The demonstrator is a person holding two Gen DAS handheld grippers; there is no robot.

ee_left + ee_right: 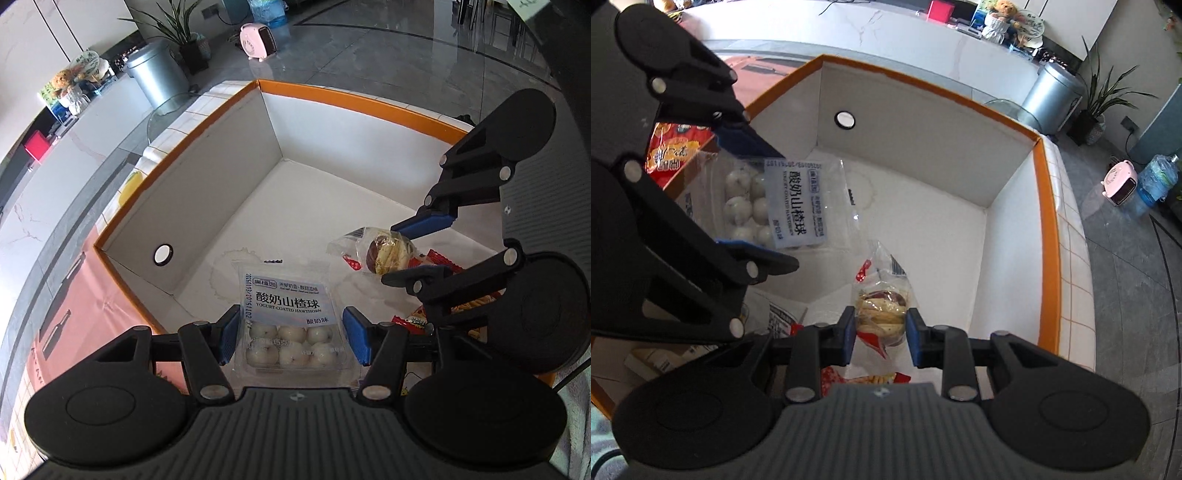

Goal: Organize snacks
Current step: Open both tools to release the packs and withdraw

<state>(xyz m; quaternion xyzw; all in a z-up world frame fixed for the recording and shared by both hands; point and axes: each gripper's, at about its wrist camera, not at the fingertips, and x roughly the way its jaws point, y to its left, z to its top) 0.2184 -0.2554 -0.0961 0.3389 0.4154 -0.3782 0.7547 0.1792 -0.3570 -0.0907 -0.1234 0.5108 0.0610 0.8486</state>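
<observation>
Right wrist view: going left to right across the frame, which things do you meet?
Left gripper → hawthorn pack → pastry bag → box wall → trash can → plant → pink heater.

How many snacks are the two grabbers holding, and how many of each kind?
Hawthorn ball pack, in the left gripper: 1
Clear bag with a brown and cream snack, in the right gripper: 1
Total: 2
</observation>
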